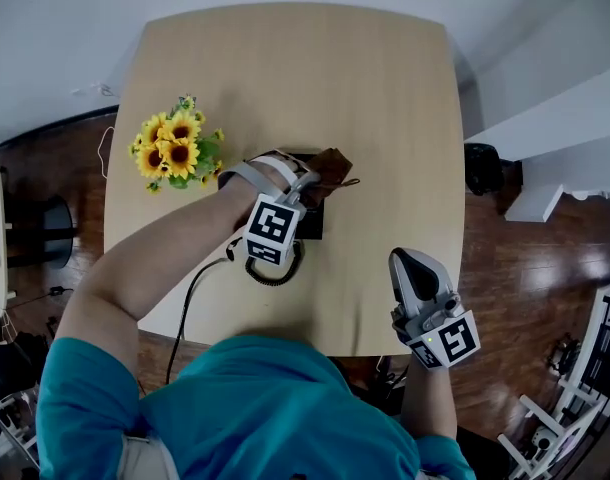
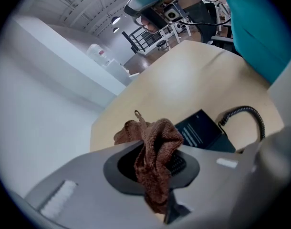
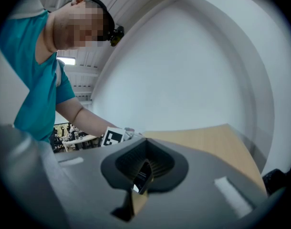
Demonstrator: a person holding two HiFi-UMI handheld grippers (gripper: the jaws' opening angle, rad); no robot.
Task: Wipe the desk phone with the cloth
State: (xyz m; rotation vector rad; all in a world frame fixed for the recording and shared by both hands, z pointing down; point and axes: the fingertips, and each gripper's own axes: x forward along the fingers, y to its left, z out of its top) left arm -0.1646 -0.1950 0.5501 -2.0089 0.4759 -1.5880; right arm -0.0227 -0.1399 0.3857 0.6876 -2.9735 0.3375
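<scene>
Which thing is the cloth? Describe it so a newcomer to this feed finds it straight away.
Start at the light wooden table and go to its middle, just right of the sunflowers, where the black desk phone sits. The cloth is the crumpled rag pinched in the left tool by the phone. It is the only soft, brown, woven thing there.

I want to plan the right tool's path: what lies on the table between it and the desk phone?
Only bare table top lies between the right tool and the desk phone; the head view shows this.
</scene>
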